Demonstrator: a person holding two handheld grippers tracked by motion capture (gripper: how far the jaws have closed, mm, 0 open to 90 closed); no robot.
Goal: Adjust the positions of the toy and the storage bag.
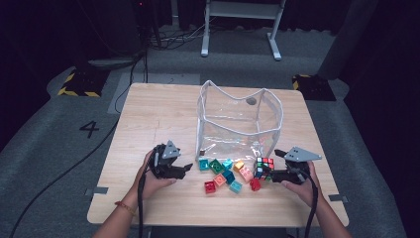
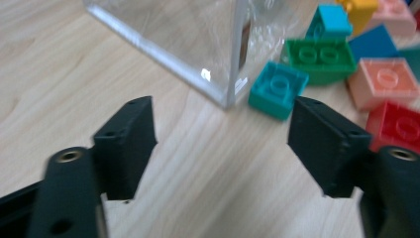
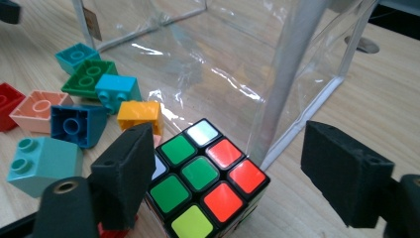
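Right gripper (image 3: 225,173) jaws apart around puzzle cube (image 3: 205,178), not clamped; left gripper (image 2: 223,144) jaws apart, nothing between, near teal brick (image 2: 277,89) on desk (image 1: 148,114)

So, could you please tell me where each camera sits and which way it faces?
High view: above the person's side, facing forward and down on the table; forearms, both grippers.
Left gripper view: rides the left gripper, facing the clear bag; open black fingers.
Right gripper view: rides the right gripper, over the puzzle cube.
All share the bag.
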